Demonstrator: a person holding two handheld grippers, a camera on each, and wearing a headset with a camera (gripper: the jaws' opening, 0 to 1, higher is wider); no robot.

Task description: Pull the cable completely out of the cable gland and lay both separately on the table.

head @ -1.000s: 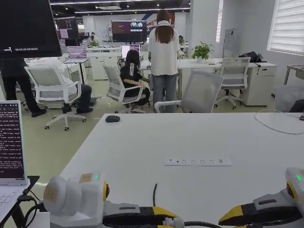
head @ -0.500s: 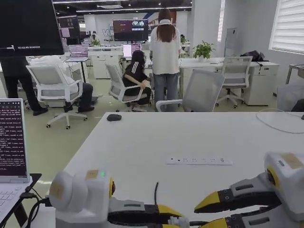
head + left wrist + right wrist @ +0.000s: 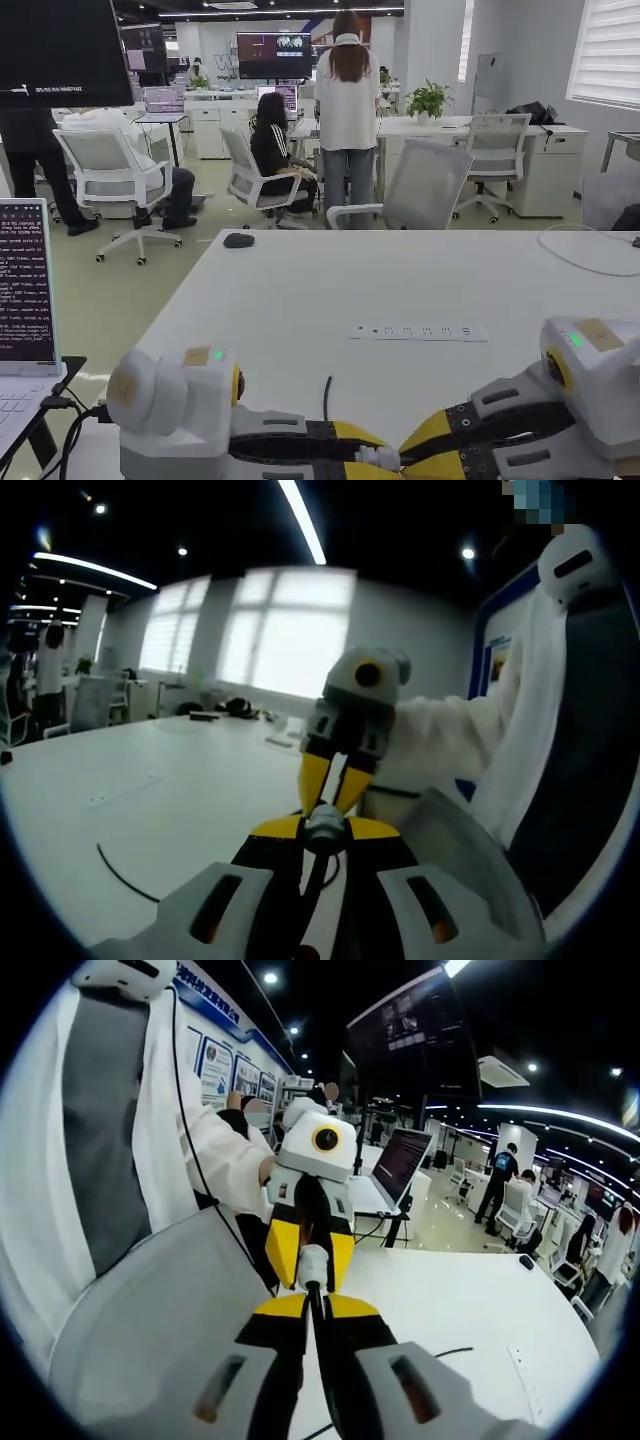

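The job is barely begun, and both parts are up in the air instead of on the table (image 3: 400,280). On the left, the left gripper (image 3: 362,455) has its jaws pressed onto the cable gland (image 3: 311,1260), which sits between their yellow tips just above the near edge of the table. The cable (image 3: 326,395) is not yet out of it. Its long end runs back between the left jaws and trails over the tabletop in a loose curve. On the right, the right gripper (image 3: 412,452) meets the gland nose to nose. Its jaws look pinched together on the short end of the cable just beside the gland (the right gripper view shows a thin dark line between them, so I judge this rather than see it plainly). What is left is the whole pull, then laying gland and cable down apart.

As for materials, left to right: the grippers have smooth white housings and black jaws capped with hard-looking yellow wedges. The gland is a small, pale, rounded piece with a collar, and it looks like plastic. The cable is thin, black and limp — it will likely flop once free. The table is flat, white and matte, and a white power strip (image 3: 418,332) lies farther back on it.
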